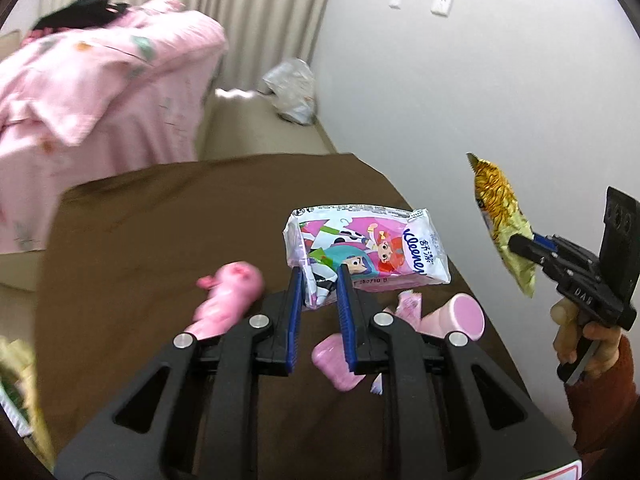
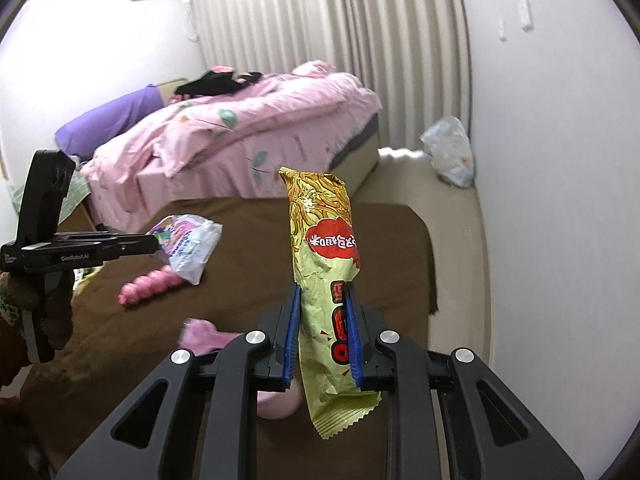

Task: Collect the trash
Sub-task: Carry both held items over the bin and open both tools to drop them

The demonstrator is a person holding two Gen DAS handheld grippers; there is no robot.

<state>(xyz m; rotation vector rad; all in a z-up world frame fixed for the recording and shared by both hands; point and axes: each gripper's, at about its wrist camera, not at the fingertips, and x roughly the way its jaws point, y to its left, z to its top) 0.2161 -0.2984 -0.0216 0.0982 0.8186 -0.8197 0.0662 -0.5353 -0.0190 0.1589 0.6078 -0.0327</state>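
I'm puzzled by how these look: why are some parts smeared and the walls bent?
Left wrist view: pink floral quilt and pink plush toy are motion-blurred. Right wrist view: sharper; fisheye bows the pleated cream curtain; green noodle snack wrapper is crisp.

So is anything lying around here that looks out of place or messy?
Yes. A crumpled plastic bag sits on the floor in the corner by the curtain. Pink toys lie scattered on the brown cloth. Each gripper pinches an empty-looking wrapper: left gripper the Kleenex pack, right gripper the noodle packet.
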